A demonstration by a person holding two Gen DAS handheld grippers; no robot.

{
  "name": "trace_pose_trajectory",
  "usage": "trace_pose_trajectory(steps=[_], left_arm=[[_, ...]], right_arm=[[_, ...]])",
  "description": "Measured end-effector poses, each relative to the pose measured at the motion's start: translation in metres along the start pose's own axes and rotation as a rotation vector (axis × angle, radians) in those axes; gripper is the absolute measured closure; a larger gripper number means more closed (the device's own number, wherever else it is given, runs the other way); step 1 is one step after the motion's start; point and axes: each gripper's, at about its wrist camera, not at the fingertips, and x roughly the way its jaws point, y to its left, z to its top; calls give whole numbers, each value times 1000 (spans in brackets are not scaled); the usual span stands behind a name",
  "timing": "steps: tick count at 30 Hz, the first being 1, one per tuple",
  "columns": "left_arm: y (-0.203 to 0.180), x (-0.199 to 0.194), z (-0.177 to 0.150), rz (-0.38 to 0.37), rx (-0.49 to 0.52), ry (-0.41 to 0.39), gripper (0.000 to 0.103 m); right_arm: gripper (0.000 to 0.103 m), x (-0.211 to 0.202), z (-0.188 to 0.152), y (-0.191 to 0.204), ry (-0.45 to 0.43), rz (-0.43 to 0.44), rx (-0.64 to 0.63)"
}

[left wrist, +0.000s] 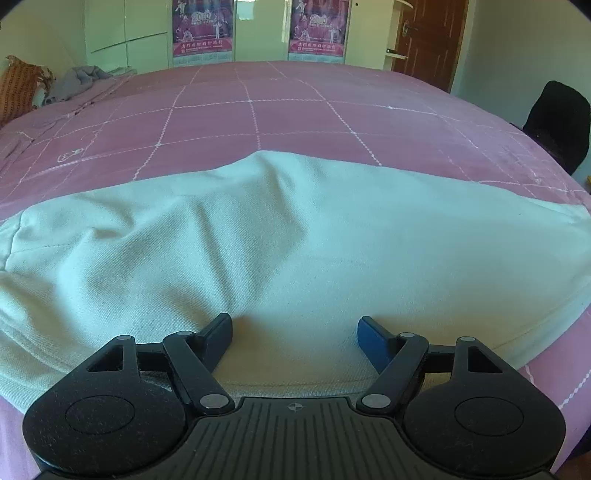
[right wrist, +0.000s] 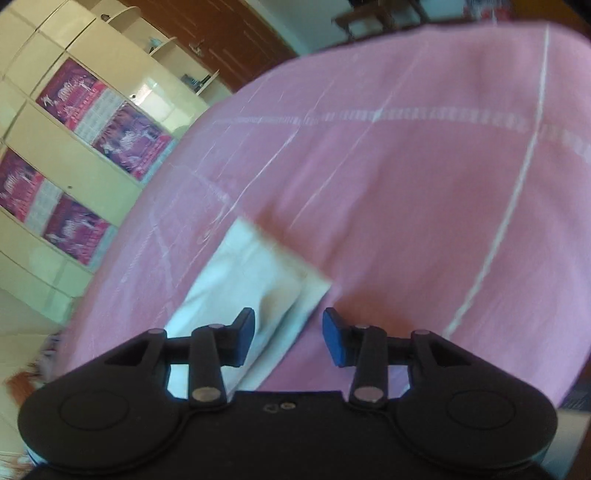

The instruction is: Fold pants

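White pants [left wrist: 280,251] lie spread across a pink bed cover [left wrist: 258,114], filling the middle of the left wrist view. My left gripper [left wrist: 294,334] hovers over their near edge with its jaws wide apart and nothing pinched between them. In the tilted, blurred right wrist view, a narrow end of the pants [right wrist: 255,273] lies on the pink cover [right wrist: 424,206]. My right gripper [right wrist: 289,334] stands just above that end, jaws apart, with the cloth below the gap and not gripped.
A grey garment [left wrist: 79,83] and an orange patterned pillow [left wrist: 18,88] sit at the bed's far left. A black chair [left wrist: 559,122] stands off the right side. Cream wardrobes with pink posters [left wrist: 203,29] and a brown door [left wrist: 428,40] line the far wall.
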Motion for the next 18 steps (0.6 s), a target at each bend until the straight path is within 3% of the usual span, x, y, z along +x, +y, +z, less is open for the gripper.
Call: trace_pose_trajectory(steps=[3,5,7,12,18], left_arm=[[5,-18,-4,35,-38,-54,28],[12,-22,-7,60,-57,-50,28],[17,-23,-9,71,-64,-51,28],[18,-19,-12,74,-64,-47,28],[17,-18,-16,72,-47,-51,28]], right_arm=[[57,5,-10,21,4,-43,-84],[54,1,-13,25,6,19,-64],[56,3,-15,25,7,-4,-58],[55,-2,-17,10,17,64,100],[55,-12,-26,-3,20,89,151]])
